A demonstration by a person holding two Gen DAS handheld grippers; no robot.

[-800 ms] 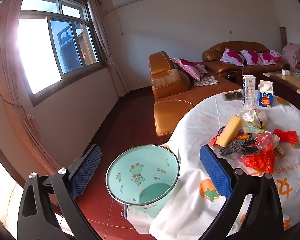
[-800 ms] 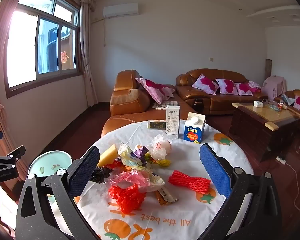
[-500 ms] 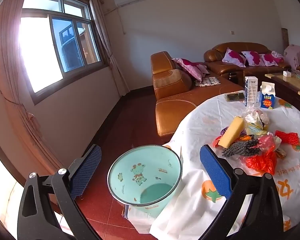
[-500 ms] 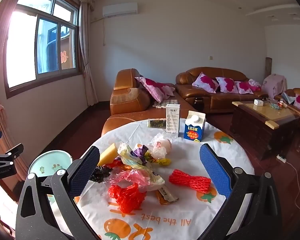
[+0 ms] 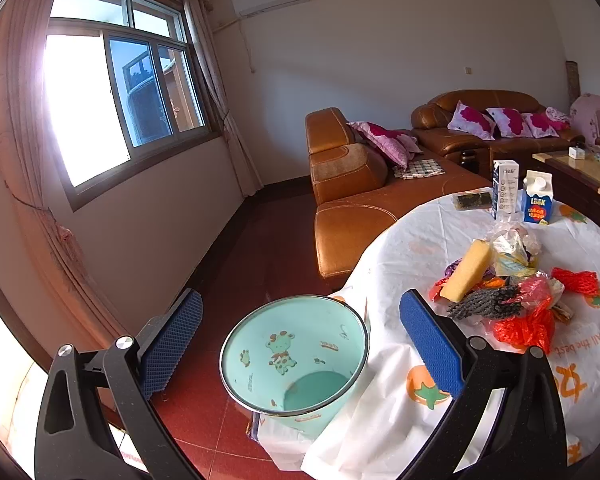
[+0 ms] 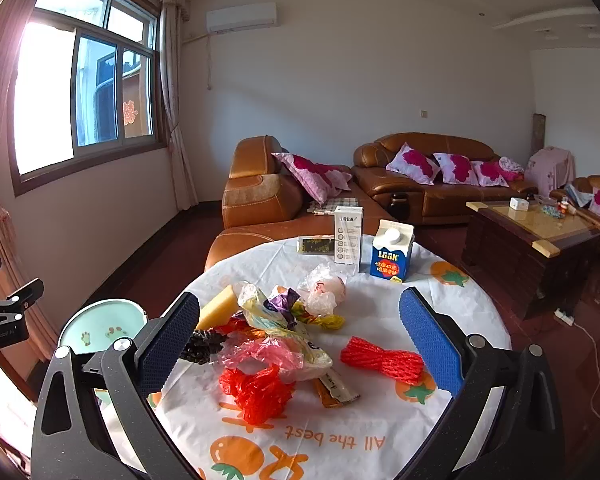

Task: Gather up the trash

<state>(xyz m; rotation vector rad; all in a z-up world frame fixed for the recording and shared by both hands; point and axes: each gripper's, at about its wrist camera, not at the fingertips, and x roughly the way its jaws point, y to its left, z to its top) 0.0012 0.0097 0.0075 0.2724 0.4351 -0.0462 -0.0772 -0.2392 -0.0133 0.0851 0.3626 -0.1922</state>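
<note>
You stand in a sunlit living room, brown leather sofas [image 6: 428, 176] across the middle of the right wrist view, with the round table [image 6: 380, 412] in its fruit-print cloth filling the lower centre. Over the last second little has changed: the left wrist view has eased slightly, so the mint-green bin [image 5: 296, 356] now sits a touch further right in the lower centre of that view, its mouth open and nothing visible inside; the table scene in the right wrist view is all but unmoved. By that reading the collecting has not begun, and every scrap is yet to be lifted. The trash lies heaped at the table's centre: a yellow sponge block [image 6: 218, 308], crumpled plastic wrappers [image 6: 280, 320], a dark netted bundle [image 6: 202, 346], a red plastic bag [image 6: 258, 392] and a red mesh net [image 6: 382, 360] just right of the pile. Two cartons [image 6: 392, 252] stand upright behind it, near the far edge. Your left gripper [image 5: 300, 336] hangs over the bin beside the table, jaws spread as wide as they go, gripping nothing. Your right gripper [image 6: 300, 340] hovers before the heap, jaws equally wide, framing the pile in the picture but touching none of it.
</note>
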